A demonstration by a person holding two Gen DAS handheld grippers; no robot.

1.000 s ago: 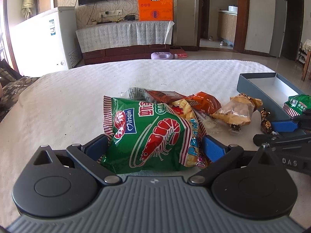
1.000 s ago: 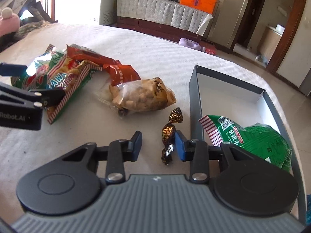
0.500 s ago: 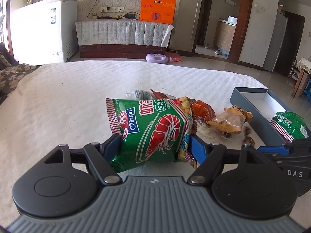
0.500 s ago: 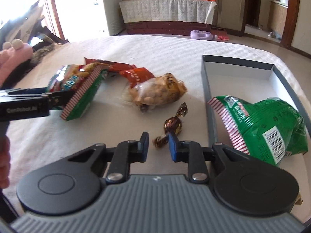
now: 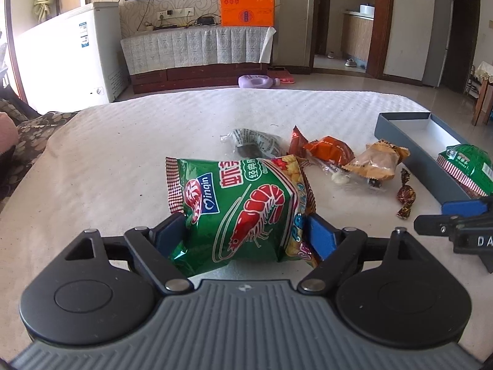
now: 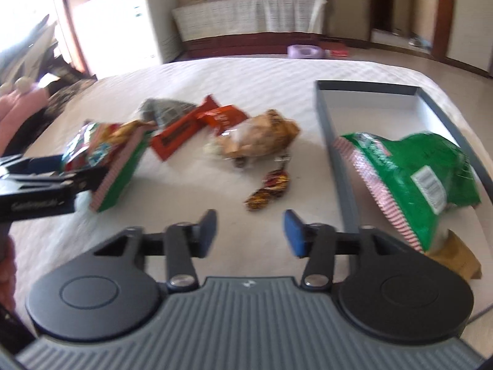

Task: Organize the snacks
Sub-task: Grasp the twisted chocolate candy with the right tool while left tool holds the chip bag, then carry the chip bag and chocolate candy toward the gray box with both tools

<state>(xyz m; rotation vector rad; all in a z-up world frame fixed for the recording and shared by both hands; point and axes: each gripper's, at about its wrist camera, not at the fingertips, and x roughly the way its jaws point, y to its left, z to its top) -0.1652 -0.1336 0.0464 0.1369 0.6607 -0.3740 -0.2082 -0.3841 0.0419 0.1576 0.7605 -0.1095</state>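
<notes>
My left gripper (image 5: 246, 231) has its pads pressed on a green shrimp-chip bag (image 5: 240, 206), lifted off the white bed; its jaws are opening slightly. A yellow-and-red pack (image 5: 300, 182) is squeezed in behind the bag. From the right wrist view the left gripper (image 6: 61, 169) and its bags (image 6: 117, 166) are at the left. My right gripper (image 6: 251, 231) is opening, with nothing between its pads. A brown wrapped candy (image 6: 271, 188) lies just beyond its tips. A grey box (image 6: 323, 117) at the right holds another green bag (image 6: 416, 172).
On the bed between the grippers lie orange packs (image 5: 326, 151), a clear bag of nuts (image 5: 376, 163) and a silver pack (image 5: 255, 143). The grey box (image 5: 397, 126) stands near the bed's right edge. A brown item (image 6: 456, 256) pokes out beside the box.
The left gripper closed on the shrimp-chip bag and raised it off the pile. The right gripper narrowed around the candy, then opened wide and rolled; the candy stays on the bed.
</notes>
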